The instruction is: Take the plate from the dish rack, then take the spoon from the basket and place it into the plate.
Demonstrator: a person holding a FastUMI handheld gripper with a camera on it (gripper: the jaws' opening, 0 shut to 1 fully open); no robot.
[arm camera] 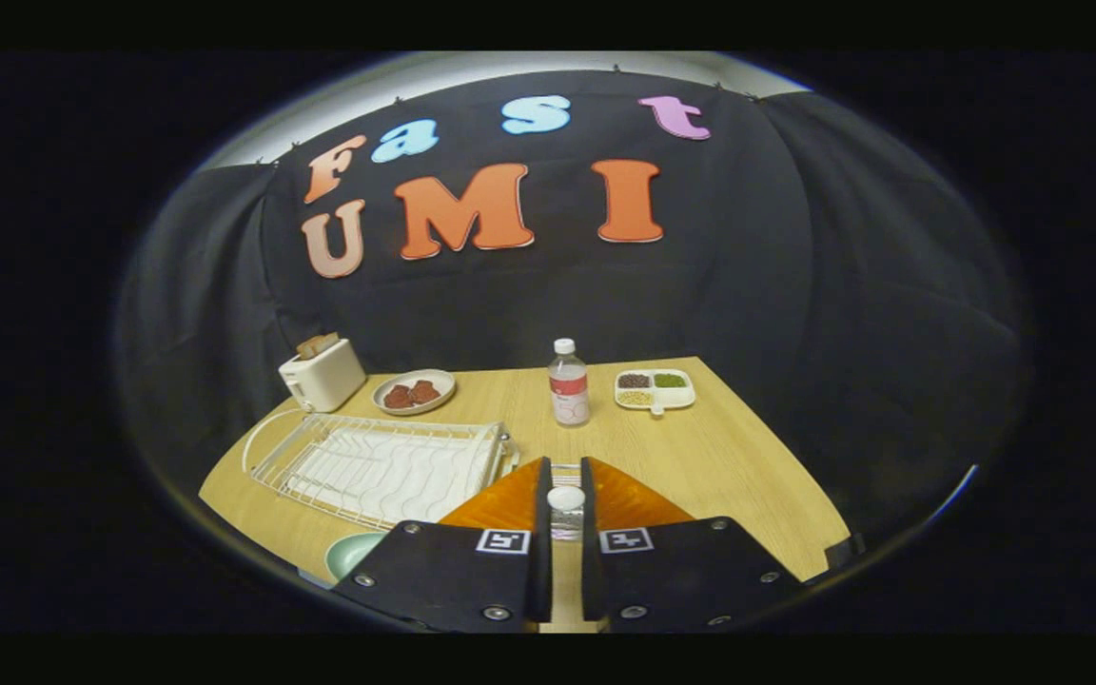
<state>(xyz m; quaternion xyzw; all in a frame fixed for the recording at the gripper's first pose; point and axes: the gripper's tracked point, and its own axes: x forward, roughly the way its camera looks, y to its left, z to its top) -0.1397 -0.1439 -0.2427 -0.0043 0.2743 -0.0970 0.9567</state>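
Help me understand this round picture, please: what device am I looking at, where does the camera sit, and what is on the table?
This is a hand-held gripper, carried by a person; no robot arm is involved. The camera rides on it and looks forward along its two fingers, which stand close together with a narrow gap. A small capped bottle shows in that gap; I cannot tell whether the fingers touch it.

On the wooden table ahead lie a white dish rack, a toaster, a plate of brown food, a water bottle and a divided tray with grains. A pale green dish sits close beside the gripper, near the rack.
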